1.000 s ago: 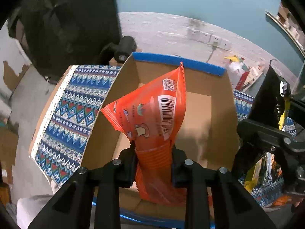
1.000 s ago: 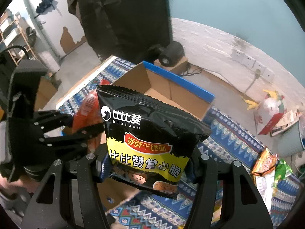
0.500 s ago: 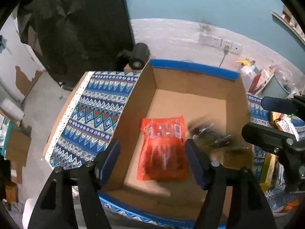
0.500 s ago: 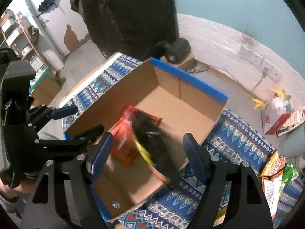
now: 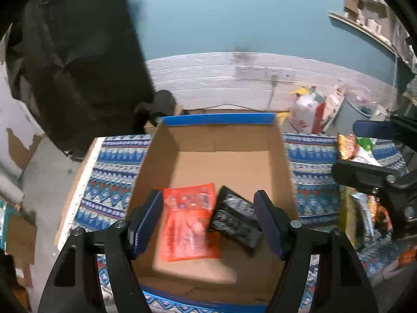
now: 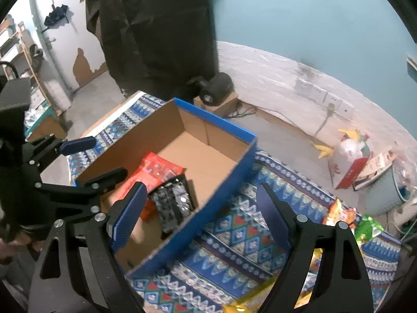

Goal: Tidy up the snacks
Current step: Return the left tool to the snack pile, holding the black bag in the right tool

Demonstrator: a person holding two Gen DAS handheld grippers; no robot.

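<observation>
An open cardboard box with a blue rim (image 5: 219,120) (image 6: 221,126) stands on a patterned cloth. On its floor lies an orange snack bag (image 5: 187,224) (image 6: 153,168), flat. A black snack bag (image 5: 237,216) (image 6: 174,203) rests beside it, leaning partly over its edge. My left gripper (image 5: 208,208) hovers open above both bags, touching neither. My right gripper (image 6: 200,195) hangs over the box's near wall; its jaws are opening with nothing between them. Each gripper also shows in the other's view: the right gripper (image 5: 365,154), the left gripper (image 6: 95,160).
The blue patterned cloth (image 5: 112,177) (image 6: 234,229) covers the table. Several loose snack bags (image 5: 350,146) (image 6: 341,214) lie to the right of the box. A black cylinder (image 6: 217,87) sits behind the box. A dark garment hangs at the back left.
Both grippers have let go: the orange bag and then the black bag dropped into the box. Both grippers opened and drew back and upward.
</observation>
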